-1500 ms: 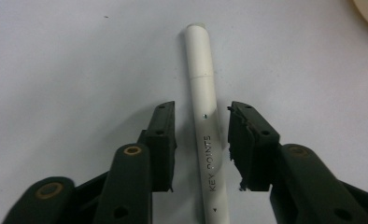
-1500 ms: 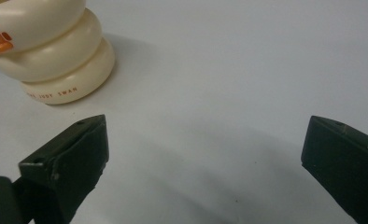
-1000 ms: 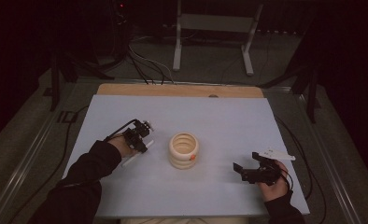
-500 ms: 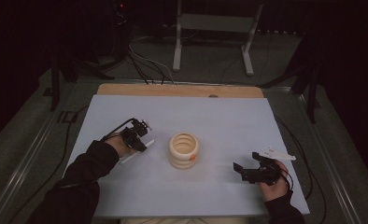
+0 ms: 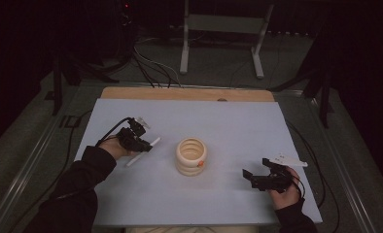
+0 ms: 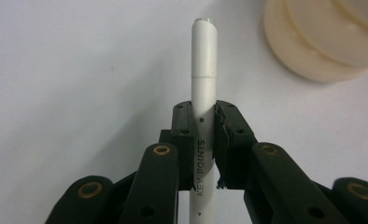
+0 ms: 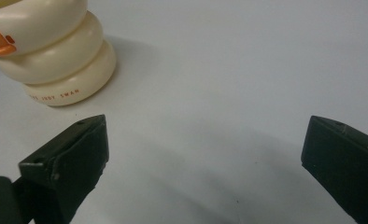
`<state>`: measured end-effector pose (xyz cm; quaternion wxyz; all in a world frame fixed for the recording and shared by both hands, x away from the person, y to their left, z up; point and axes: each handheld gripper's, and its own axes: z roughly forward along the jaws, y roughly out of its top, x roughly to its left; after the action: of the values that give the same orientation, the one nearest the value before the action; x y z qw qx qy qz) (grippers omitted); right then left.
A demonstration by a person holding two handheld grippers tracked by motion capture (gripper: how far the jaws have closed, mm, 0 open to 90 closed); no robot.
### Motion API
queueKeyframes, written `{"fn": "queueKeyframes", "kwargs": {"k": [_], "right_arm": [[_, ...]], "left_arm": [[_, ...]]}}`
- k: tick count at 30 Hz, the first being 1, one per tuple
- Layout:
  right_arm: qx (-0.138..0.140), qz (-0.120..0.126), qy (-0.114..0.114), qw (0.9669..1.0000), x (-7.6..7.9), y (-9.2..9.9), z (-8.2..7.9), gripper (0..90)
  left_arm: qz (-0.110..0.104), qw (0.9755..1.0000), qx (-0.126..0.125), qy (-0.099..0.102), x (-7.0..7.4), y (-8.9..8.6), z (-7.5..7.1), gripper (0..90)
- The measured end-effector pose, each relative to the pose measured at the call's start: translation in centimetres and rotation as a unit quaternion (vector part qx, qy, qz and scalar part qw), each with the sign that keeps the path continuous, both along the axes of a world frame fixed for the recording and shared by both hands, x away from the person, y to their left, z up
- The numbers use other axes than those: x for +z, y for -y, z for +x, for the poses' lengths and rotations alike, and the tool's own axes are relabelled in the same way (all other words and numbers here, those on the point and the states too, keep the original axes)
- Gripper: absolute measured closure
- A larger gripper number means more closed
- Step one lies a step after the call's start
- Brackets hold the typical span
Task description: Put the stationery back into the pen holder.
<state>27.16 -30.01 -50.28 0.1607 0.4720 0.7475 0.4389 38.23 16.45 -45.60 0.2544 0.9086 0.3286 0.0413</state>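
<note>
The white pen (image 6: 204,70) is clamped between my left fingers (image 6: 181,126), which grip its barrel from both sides just below the cap. The capped end sticks out past the fingertips, and the words "KEY POINTS" run along the barrel between the pads. In the high view the pen (image 5: 143,151) lies at a slant in my left gripper (image 5: 140,144), over the left half of the desk (image 5: 228,121), its upper end pointing toward the pen holder.

That holder, a cream ribbed cup (image 5: 191,156) shaped like stacked rings with a small orange mark on its side, stands near the middle of the desk, a little apart from the pen's tip. In the left gripper view its rim (image 6: 322,42) shows at the upper right, beside the pen but not touching it.

My right gripper (image 5: 255,177) rests near the desk's right front edge, well apart from the cup. Its fingers (image 7: 74,158) stand wide with only bare desk between them, and the cup (image 7: 51,56) shows at the upper left of that view.
</note>
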Motion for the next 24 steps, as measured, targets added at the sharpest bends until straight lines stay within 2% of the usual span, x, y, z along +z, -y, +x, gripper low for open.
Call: {"fn": "queueKeyframes", "kwargs": {"k": [2,3,4,5,6,7,8,10,15,17,20,21,22,23,24], "right_arm": [[0.0,0.0,-0.001,1.0,0.0,0.0,0.0,0.5],[0.0,-0.001,0.0,1.0,0.0,0.0,0.0,0.5],[0.001,0.0,-0.001,1.0,0.0,0.0,0.0,0.5],[0.001,0.0,-0.001,1.0,0.0,0.0,0.0,0.5],[0.001,0.0,-0.001,1.0,0.0,0.0,0.0,0.5],[0.001,0.0,-0.001,1.0,0.0,0.0,0.0,0.5],[0.0,0.001,-0.001,1.0,0.0,0.0,0.0,0.5],[0.001,0.001,0.0,1.0,0.0,0.0,0.0,0.5],[0.002,0.002,0.0,1.0,0.0,0.0,0.0,0.5],[0.002,0.002,0.001,1.0,0.0,0.0,0.0,0.5],[0.002,0.002,0.0,1.0,0.0,0.0,0.0,0.5],[0.002,0.003,0.0,1.0,0.0,0.0,0.0,0.5],[0.003,0.004,0.001,1.0,0.0,0.0,0.0,0.5],[0.004,0.004,0.001,1.0,0.0,-0.1,0.0,0.5],[0.004,0.004,0.001,1.0,0.0,0.0,0.0,0.5]], "left_arm": [[-0.015,0.9999,0.004,0.002,0.2,-0.1,-0.1,79.8],[-0.015,0.9999,0.004,0.002,0.2,-0.1,-0.1,79.7],[-0.037,0.9993,0.009,0.0,0.5,-0.3,-0.2,79.7],[-0.041,0.9991,0.009,0.002,0.7,-0.4,-0.2,79.8],[-0.053,0.9985,0.012,0.003,0.8,-0.4,-0.3,79.8],[-0.053,0.9985,0.012,0.003,0.8,-0.4,-0.3,79.8],[-0.068,0.9976,0.013,0.005,1.2,-0.4,-0.4,79.8],[-0.083,0.9964,0.014,0.008,1.5,-0.5,-0.5,79.8],[-0.12,0.9925,0.015,0.019,2.5,-0.4,-1.0,79.8],[-0.141,0.9897,0.014,0.021,3.0,-0.3,-1.1,79.8],[-0.156,0.9873,0.012,0.03,3.7,-0.1,-1.3,79.8],[-0.156,0.9873,0.012,0.03,3.7,-0.1,-1.3,79.8],[-0.168,0.9847,0.011,0.044,4.2,0.1,-1.5,79.8],[-0.176,0.9834,0.013,0.044,4.4,0.2,-1.5,79.7],[-0.177,0.9828,0.015,0.051,4.6,0.3,-1.6,79.8]]}}
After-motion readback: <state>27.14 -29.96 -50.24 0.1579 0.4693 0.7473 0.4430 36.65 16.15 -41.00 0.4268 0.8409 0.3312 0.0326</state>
